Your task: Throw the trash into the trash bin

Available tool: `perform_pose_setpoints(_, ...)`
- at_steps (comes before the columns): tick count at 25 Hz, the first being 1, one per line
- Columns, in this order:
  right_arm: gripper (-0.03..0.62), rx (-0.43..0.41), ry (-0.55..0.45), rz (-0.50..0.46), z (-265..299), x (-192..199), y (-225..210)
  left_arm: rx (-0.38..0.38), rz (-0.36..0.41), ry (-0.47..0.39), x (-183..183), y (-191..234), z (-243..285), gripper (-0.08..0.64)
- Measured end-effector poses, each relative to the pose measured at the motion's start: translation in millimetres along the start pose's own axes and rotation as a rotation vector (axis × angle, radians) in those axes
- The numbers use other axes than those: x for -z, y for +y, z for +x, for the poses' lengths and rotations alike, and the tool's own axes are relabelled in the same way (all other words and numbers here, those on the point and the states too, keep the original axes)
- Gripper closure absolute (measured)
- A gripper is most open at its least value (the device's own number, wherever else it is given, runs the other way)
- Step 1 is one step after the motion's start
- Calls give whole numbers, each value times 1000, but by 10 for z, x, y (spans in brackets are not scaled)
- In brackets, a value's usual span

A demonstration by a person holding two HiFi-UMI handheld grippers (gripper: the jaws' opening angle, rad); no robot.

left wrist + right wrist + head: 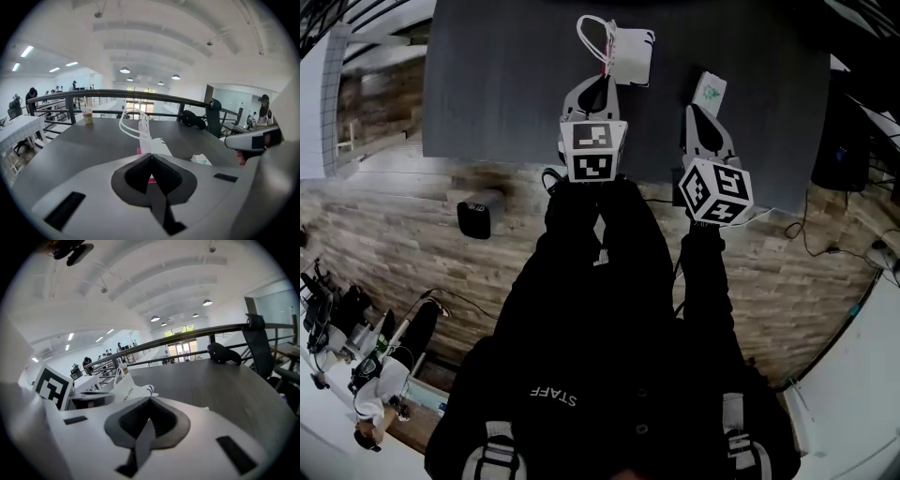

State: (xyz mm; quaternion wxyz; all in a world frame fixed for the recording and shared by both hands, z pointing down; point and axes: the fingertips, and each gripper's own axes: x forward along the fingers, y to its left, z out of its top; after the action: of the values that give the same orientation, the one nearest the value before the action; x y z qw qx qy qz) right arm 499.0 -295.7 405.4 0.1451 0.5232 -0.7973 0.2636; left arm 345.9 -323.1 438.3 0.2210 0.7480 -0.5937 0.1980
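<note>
Here jaws of the left gripper pinch the paper bag

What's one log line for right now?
left hand-held gripper: shut on paper bag | right hand-held gripper: shut on small wrapper | both: over dark table

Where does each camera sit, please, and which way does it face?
Head view: on the head, steeply down at the table; sleeves, left gripper, right gripper show.
Left gripper view: on left gripper, along its jaws, shut on paper bag.
Right gripper view: on right gripper, past shut jaws toward railing.
Shared: all show paper bag.
</note>
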Motion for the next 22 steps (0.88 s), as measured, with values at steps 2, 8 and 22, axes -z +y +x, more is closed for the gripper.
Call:
perform_pose_setpoints(2,578,-25,-3,-12,12,-53,186,-26,-25,-11,-23,155,-174,555)
perform_pose_setpoints(8,578,-135,13,-80,135,-143,795,-119,-121,-49,-26,626,-635,555)
perform_pose_setpoints(22,578,-405,81,-260,424,3,2646,-348,-302,-128,333,1928,-1816,556)
